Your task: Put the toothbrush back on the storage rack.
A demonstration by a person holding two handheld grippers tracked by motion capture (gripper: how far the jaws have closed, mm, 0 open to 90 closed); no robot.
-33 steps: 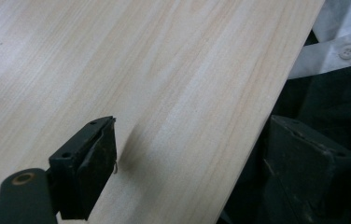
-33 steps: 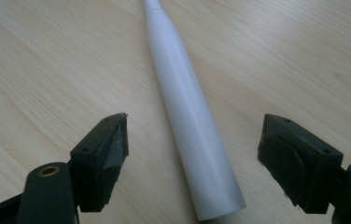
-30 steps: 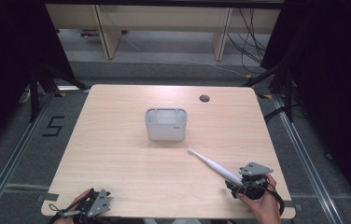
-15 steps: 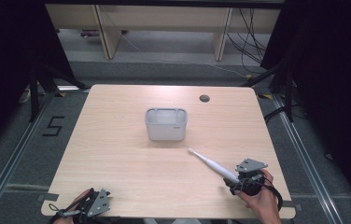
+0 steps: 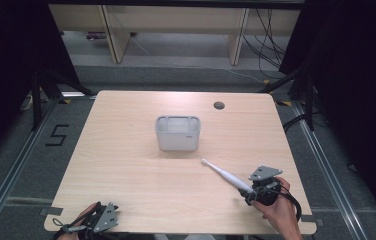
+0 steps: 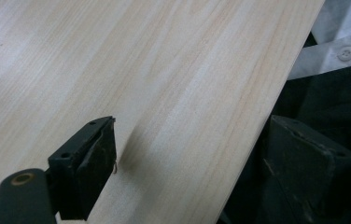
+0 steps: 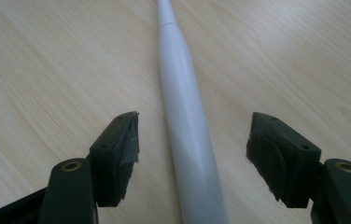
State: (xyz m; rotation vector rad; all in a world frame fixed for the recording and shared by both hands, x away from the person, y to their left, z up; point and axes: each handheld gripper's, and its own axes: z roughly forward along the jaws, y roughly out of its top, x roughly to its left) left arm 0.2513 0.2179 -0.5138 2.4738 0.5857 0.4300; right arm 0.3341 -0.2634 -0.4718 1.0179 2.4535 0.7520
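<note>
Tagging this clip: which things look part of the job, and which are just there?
Likely in play:
white toothbrush-like stick, lying between the open right claw
grey bin, mid-table

Just there:
left claw, open, idle at the table edge
round table hole

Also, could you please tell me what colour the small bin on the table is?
Light grey bin; it shows best in the high view.

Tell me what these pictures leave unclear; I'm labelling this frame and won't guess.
- Bin contents: high view, its walls hide the bottom.
- Toothbrush head: right gripper view, cut off by the top edge; high view, too small to see bristles.
- Left gripper: high view, bottom edge cuts it.
- Toothbrush base: right gripper view, bottom edge cuts it.
</note>
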